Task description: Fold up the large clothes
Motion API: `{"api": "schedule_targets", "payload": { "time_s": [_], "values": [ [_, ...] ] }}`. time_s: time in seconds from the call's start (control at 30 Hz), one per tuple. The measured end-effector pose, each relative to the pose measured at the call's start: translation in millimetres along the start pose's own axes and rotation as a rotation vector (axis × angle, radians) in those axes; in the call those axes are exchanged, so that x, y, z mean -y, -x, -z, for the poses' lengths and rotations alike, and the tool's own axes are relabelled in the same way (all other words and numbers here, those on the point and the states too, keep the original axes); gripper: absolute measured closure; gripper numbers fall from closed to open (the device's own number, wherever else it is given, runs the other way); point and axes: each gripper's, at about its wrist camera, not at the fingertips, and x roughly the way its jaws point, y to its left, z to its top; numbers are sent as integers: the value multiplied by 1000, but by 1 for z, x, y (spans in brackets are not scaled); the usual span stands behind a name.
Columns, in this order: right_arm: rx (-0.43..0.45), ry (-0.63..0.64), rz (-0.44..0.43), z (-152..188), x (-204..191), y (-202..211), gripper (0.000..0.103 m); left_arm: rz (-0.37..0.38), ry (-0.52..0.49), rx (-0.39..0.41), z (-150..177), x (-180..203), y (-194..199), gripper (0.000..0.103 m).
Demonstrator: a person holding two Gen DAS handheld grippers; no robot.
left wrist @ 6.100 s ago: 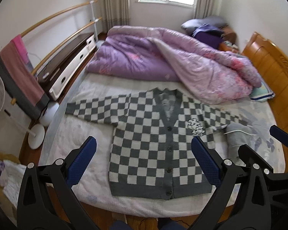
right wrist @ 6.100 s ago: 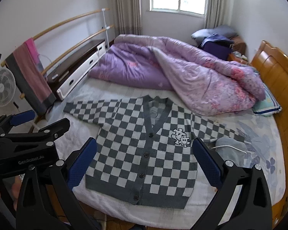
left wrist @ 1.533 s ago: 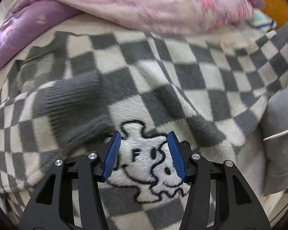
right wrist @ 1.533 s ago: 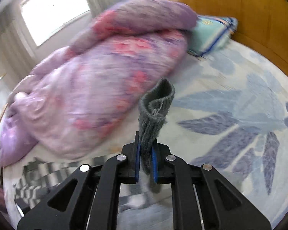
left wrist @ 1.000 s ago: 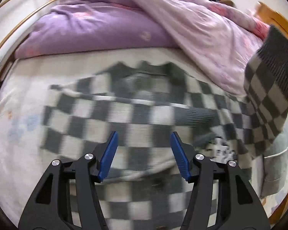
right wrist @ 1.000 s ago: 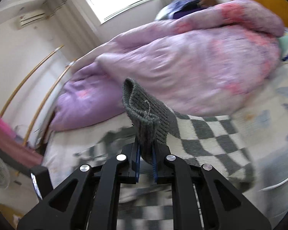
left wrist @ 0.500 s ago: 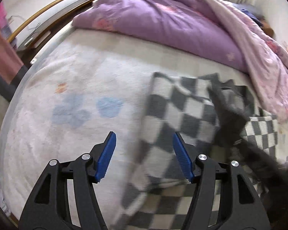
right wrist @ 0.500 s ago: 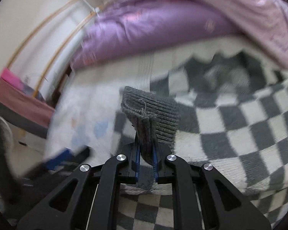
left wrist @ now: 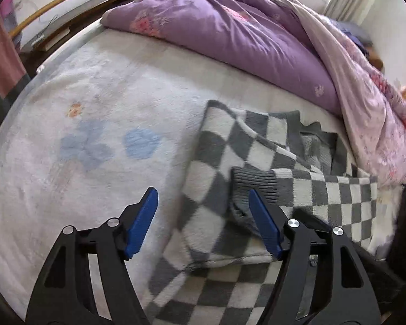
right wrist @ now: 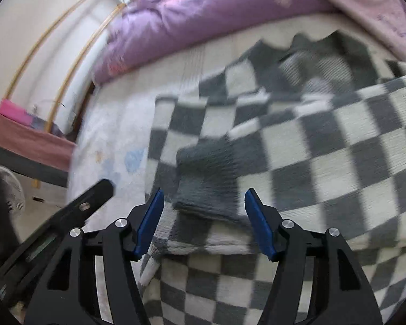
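Observation:
A grey-and-white checked cardigan (left wrist: 224, 168) lies on the bed with both sleeves folded across its front. The upper sleeve's grey ribbed cuff (left wrist: 253, 182) lies flat near the cardigan's left edge; it also shows in the right wrist view (right wrist: 207, 173). My left gripper (left wrist: 203, 222) is open and empty, just above the cardigan's left edge. My right gripper (right wrist: 204, 222) is open and empty, right above the cuff. The cardigan (right wrist: 324, 140) fills the right wrist view.
A purple quilt (left wrist: 230, 32) is piled at the back of the bed. The white floral sheet (left wrist: 75, 140) lies bare left of the cardigan. A wooden rail (left wrist: 56, 2) and a pink towel (right wrist: 29, 138) stand beyond the bed's left side.
My right gripper carried the sleeve across the cardigan to the left, then opened and let the cuff drop flat. My left gripper stayed open and shifted slightly.

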Motion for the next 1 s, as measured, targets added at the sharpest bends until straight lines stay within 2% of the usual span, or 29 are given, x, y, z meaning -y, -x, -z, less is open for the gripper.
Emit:
{"api": "schedule_targets", "payload": {
  "time_s": [0.1, 0.13, 0.2, 0.27, 0.33, 0.4, 0.47, 0.53, 0.6, 0.63, 0.8, 0.87, 0.93, 1.0],
  "values": [
    [64, 30, 87, -6, 29, 26, 46, -3, -63, -28, -1, 28, -16, 32],
    [88, 26, 121, -10, 47, 37, 50, -1, -81, -36, 0, 37, -23, 32],
    [102, -2, 147, -17, 81, 52, 73, -7, -117, -67, 3, 56, -39, 32],
    [120, -39, 198, -23, 117, 69, 81, 6, -146, -93, 7, 70, -54, 32],
    [141, -69, 251, -27, 158, 90, 83, -9, -178, -140, 13, 81, -76, 32],
    [137, -101, 309, -30, 189, 95, 83, -60, -191, -204, 20, 84, -99, 32],
    [111, -145, 331, -28, 213, 89, 83, -78, -185, -210, 23, 82, -108, 31],
    [59, -191, 357, -22, 241, 75, 89, -75, -167, -201, 23, 78, -113, 27],
    [0, -212, 371, -15, 261, 58, 103, -67, -157, -203, 23, 75, -117, 23],
    [-8, -204, 370, -11, 267, 50, 103, -66, -157, -202, 24, 75, -118, 23],
    [-39, -218, 358, -18, 268, 45, 103, -66, -143, -199, 23, 76, -117, 22],
    [-44, -212, 341, -23, 262, 54, 97, -26, -119, -208, 17, 72, -111, 22],
    [-2, -187, 326, -32, 251, 69, 88, 52, -73, -206, 6, 62, -103, 22],
    [48, -161, 324, -44, 242, 81, 51, 134, 13, -213, -8, 46, -99, 22]
  ]
}}
